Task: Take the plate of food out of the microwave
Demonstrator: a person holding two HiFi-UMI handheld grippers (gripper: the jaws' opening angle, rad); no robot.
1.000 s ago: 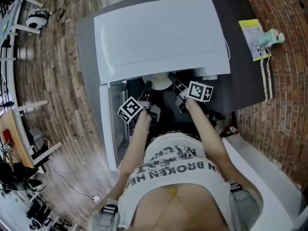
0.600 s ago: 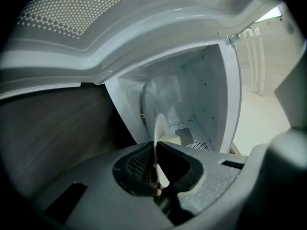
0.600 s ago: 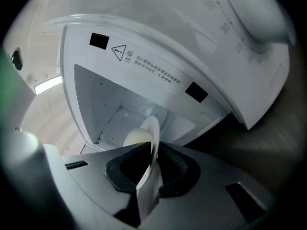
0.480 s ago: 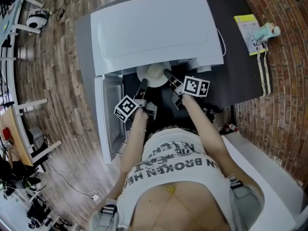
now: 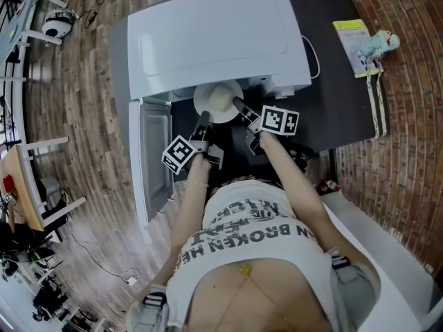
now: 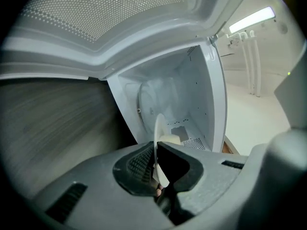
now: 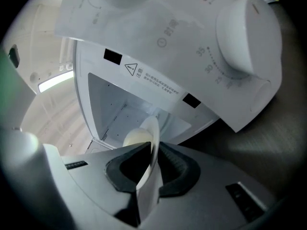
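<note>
White plate (image 5: 217, 102) now shows almost whole in front of the microwave (image 5: 214, 40); a second ago only its near edge peeked out from under the top, so we judge it nearly clear of the cavity. We hold it from both sides: left gripper (image 5: 202, 121) pinched narrowly on the left rim, right gripper (image 5: 238, 104) likewise on the right rim. Between them it hangs just outside the opening, pale food (image 7: 135, 138) on it.

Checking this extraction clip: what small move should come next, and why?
Probably draw the plate level toward the person: the left gripper and right gripper are each shut on its rim, and its far edge sits at the microwave's mouth.
</note>
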